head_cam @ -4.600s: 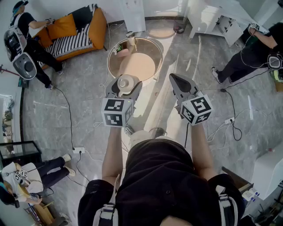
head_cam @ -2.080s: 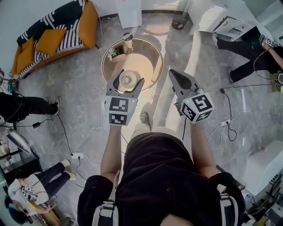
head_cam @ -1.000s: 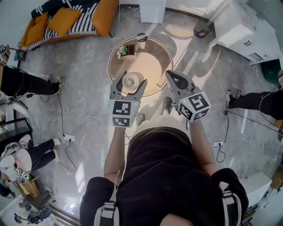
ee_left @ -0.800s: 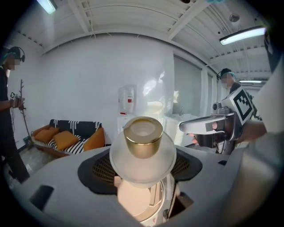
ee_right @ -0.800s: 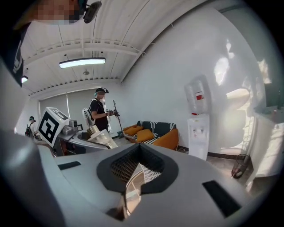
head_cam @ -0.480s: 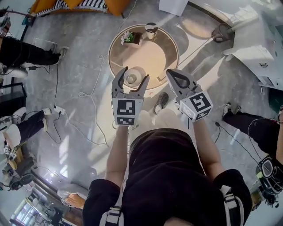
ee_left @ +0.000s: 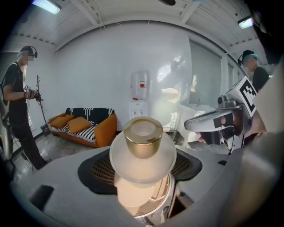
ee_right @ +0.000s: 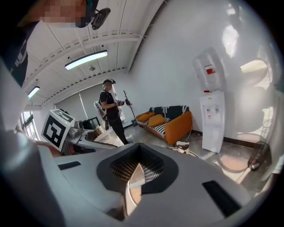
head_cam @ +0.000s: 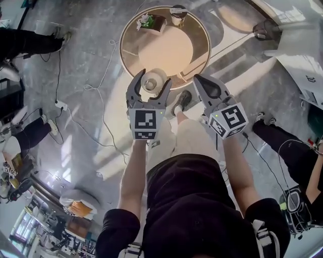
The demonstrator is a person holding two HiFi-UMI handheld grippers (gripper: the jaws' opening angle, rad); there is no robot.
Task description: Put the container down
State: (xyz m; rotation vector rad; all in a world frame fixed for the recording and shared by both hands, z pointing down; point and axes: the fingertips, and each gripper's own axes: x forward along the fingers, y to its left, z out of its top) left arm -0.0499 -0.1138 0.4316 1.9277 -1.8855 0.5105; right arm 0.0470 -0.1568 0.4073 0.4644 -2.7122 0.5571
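Container (ee_left: 142, 155): frosted white body, gold cap (ee_left: 143, 136), upright. It sits between the jaws of the left gripper (head_cam: 150, 80). The jaws stand wide apart and press on the body from both sides. In the head view the container (head_cam: 151, 80) lies over the near edge of the round table (head_cam: 202, 48). Whether it touches the tabletop cannot be determined.

Right gripper (head_cam: 201, 83): just beside the left gripper, close to the table's near edge. Its jaws are brought together, with only a thin slit between the pads. Nothing is held.

Table, far side: a small plant (head_cam: 151, 21) and a cup (head_cam: 177, 11), well apart from the container.

Beyond, in the left gripper view: an orange sofa (ee_left: 100, 128) against the wall, a dispenser (ee_left: 138, 95) beside it, and a person (ee_left: 15, 111) standing at the left.
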